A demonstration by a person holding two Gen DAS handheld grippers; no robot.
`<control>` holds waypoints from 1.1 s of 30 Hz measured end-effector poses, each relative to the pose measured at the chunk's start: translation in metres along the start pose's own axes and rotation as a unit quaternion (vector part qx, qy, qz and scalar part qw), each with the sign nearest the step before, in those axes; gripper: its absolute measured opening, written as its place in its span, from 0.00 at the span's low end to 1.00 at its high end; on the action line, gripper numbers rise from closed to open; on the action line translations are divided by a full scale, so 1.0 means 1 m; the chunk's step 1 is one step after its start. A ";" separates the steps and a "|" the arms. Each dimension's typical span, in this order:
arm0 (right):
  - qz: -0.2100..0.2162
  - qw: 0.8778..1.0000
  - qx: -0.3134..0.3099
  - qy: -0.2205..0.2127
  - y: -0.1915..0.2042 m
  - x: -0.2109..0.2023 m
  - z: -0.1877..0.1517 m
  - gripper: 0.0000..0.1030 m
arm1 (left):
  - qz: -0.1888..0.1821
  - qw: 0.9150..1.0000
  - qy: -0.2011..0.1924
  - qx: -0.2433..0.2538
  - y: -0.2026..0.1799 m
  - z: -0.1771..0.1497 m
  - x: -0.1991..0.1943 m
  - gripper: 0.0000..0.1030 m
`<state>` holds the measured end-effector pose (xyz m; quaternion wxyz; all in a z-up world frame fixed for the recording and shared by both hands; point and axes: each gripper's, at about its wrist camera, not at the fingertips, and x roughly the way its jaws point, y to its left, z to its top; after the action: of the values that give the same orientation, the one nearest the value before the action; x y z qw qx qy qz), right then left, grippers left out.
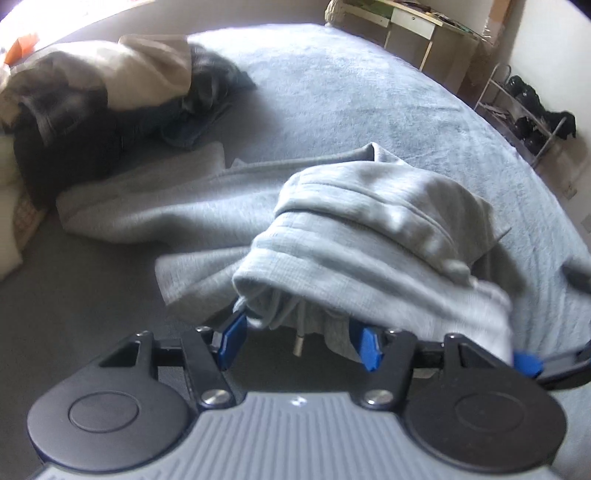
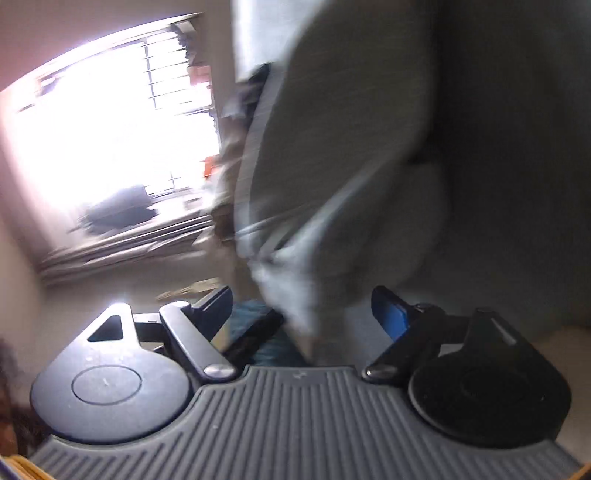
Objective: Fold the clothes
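A light grey hooded sweatshirt (image 1: pixel 351 229) lies partly bunched on the bed, its lower part spread to the left. My left gripper (image 1: pixel 299 339) has its blue fingers (image 1: pixel 231 339) wide apart, with the bunched cloth and a drawstring tip hanging between them and draped over them. My right gripper (image 2: pixel 303 314) is also wide apart, with the grey cloth (image 2: pixel 332 166) hanging blurred between and in front of its fingers. The other gripper's blue tip (image 1: pixel 528 363) shows at the right edge of the left wrist view.
A grey blanket covers the bed (image 1: pixel 351 96). A pile of dark and beige clothes (image 1: pixel 110 96) sits at the far left. A desk (image 1: pixel 413 22) and a shoe rack (image 1: pixel 528 114) stand beyond the bed. A bright window (image 2: pixel 110 129) fills the right wrist view's left side.
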<state>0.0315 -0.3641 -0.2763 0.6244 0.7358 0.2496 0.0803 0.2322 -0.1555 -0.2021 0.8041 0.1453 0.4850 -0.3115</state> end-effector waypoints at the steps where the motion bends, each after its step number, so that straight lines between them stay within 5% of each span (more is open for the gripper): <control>1: 0.010 1.000 -0.022 0.000 0.011 0.005 -0.003 0.81 | 0.004 1.000 -0.007 0.000 0.001 0.001 -0.001 0.61; 5: 0.034 0.997 -0.062 -0.006 0.039 0.017 -0.002 0.64 | -0.007 1.000 -0.017 -0.024 0.003 0.001 -0.008 0.61; 16: -0.060 0.997 -0.042 0.002 0.019 0.051 0.012 0.47 | -0.014 0.999 -0.022 -0.029 0.005 0.003 -0.002 0.61; 19: -0.067 0.996 -0.053 0.004 0.022 0.057 0.008 0.32 | -0.020 0.999 -0.037 -0.031 0.009 0.005 -0.005 0.62; 22: -0.020 0.998 -0.060 -0.012 0.040 0.053 0.022 0.19 | -0.045 0.996 -0.050 -0.053 0.023 0.002 -0.012 0.65; 25: 0.037 0.997 -0.068 -0.028 0.066 0.051 0.045 0.18 | -0.057 0.995 -0.045 -0.075 0.034 -0.005 -0.012 0.66; 33: 0.093 0.991 -0.099 -0.021 0.116 0.071 0.072 0.19 | -0.075 0.993 -0.034 -0.085 0.040 -0.013 0.003 0.66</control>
<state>0.1545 -0.4049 -0.1934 0.6889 0.6922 0.1577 0.1463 0.2501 -0.1190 -0.2138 0.8041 0.0291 0.4915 -0.3332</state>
